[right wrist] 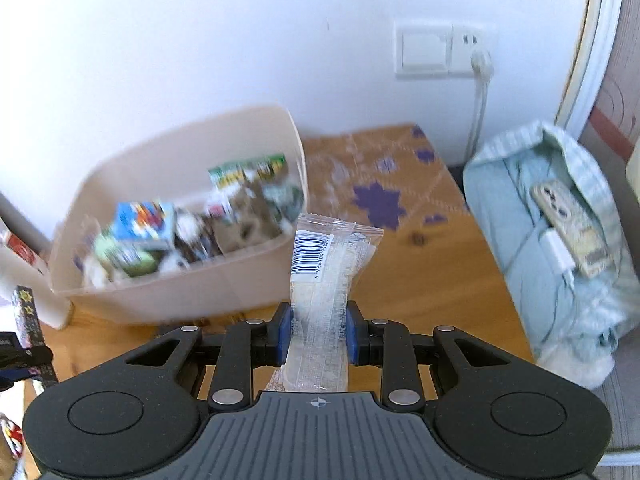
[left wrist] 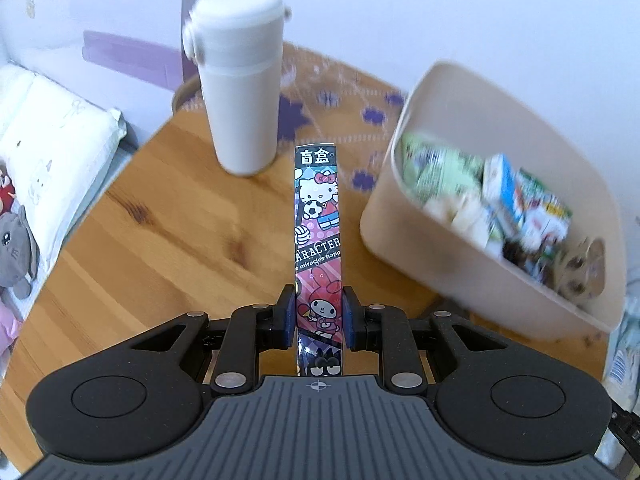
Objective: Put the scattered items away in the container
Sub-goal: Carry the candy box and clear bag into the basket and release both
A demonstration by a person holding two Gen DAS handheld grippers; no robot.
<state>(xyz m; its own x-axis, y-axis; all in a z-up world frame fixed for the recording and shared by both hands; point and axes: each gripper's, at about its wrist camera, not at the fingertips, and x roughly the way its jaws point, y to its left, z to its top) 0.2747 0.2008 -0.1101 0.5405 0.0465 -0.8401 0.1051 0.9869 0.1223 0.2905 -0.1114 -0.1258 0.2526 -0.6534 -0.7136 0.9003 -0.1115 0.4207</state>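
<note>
Two grippers, and you have each one clenched on an item. Your left gripper (left wrist: 319, 316) grasps a narrow cartoon-printed box (left wrist: 319, 240) near its lower end; the bottom of the box drops out of sight behind the gripper body. Your right gripper (right wrist: 319, 332) pinches a clear snack packet (right wrist: 320, 296) at its waist, and its near end is likewise hidden below the pads. The contents of the cream container (left wrist: 460, 208) are smeared by motion blur: you can make out green, blue and white cartons and wrappers, but no labels.

Around you, a white flask (left wrist: 240, 92) stands upright on the wooden table (left wrist: 160, 248), to the left of the box and farther away. A purple-flowered mat (left wrist: 320, 100) covers the far part of the table. Beyond the table's left edge lie a white pillow (left wrist: 52, 148) and a grey plush toy (left wrist: 16, 248), partly cut off. In the right wrist view a pale green bag (right wrist: 560, 248) sits off the table's right edge, with a wall socket (right wrist: 440, 50) above it.

The container sits far right of the box in the left view, and far left of the packet in the right view. The box's long axis runs straight away from you, its printed end pointing far. The packet also stretches away, its barcoded end fanning out just beside the container's near right corner.
</note>
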